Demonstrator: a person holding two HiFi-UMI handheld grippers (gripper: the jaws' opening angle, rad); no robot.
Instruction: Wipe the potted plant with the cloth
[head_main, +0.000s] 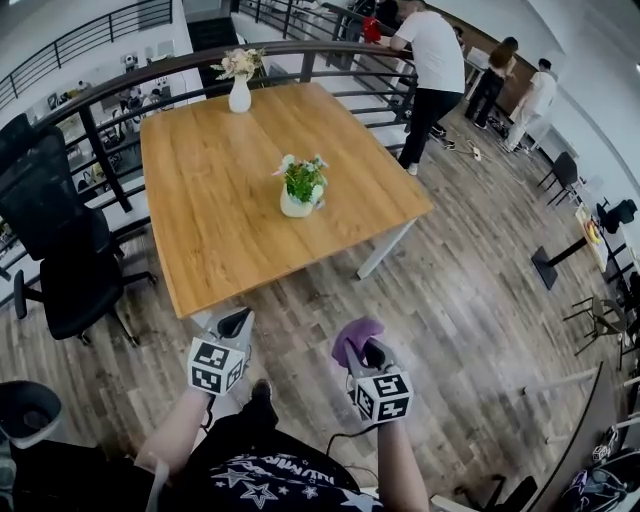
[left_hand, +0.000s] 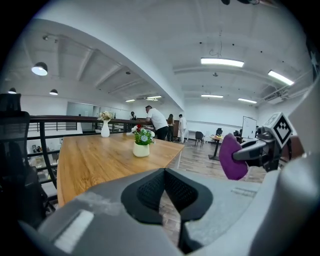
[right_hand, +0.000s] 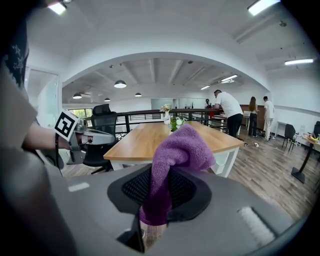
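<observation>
- Hidden: tips of your right tongs (head_main: 362, 351), wrapped in the purple cloth (head_main: 355, 334) in the head view.
- Partly hidden: potted plant (right_hand: 175, 121) in your right gripper view. The pot sits behind the cloth and only the flowers clear it.
- Cut off: black office chair (head_main: 55, 240) at the head view's left edge, and your torso (head_main: 260, 472) at its bottom edge.
- Too small to tell: red object (head_main: 372, 30) by the railing (head_main: 330, 52) beyond the surface (head_main: 220, 190).

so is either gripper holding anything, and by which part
The right gripper pinches the purple cloth by its lower end. The left gripper is shut, empty.
</observation>
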